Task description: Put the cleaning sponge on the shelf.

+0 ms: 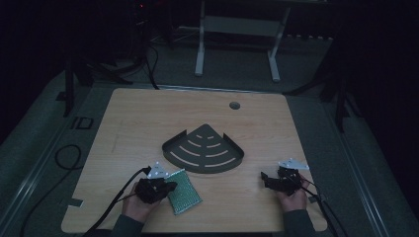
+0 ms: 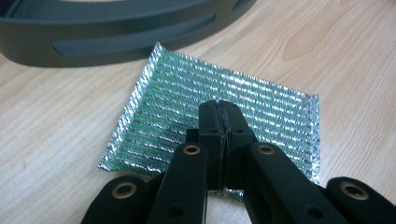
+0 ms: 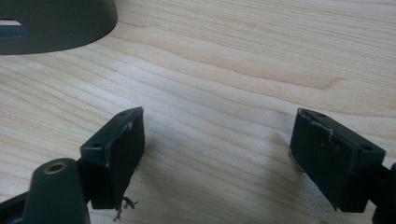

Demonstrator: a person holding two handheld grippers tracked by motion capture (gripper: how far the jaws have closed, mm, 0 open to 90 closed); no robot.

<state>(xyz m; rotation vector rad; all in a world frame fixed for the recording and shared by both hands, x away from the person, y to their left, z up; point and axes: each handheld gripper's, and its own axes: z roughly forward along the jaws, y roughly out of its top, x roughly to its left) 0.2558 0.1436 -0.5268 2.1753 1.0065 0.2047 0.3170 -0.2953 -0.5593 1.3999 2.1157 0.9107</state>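
Observation:
A silver-green foil pouch [image 1: 185, 198] lies flat on the wooden table near its front left. My left gripper [image 1: 170, 186] rests at the pouch's left edge. In the left gripper view its jaws [image 2: 219, 109] are pressed together above the pouch [image 2: 266, 100], and I cannot tell whether any foil is caught between them. A dark fan-shaped slotted shelf [image 1: 203, 148] sits at the table's middle, and its rim [image 2: 116, 44] lies just beyond the pouch. My right gripper [image 1: 265, 178] is at the front right, held in a hand. Its jaws [image 3: 217, 140] stand wide apart over bare wood with nothing between them.
The shelf's rim [image 3: 56, 23] shows at the top left of the right gripper view. A round cable hole [image 1: 234, 105] sits near the table's far edge. Cables trail off the front edge from both grippers. A white desk frame [image 1: 237, 29] stands on the floor beyond.

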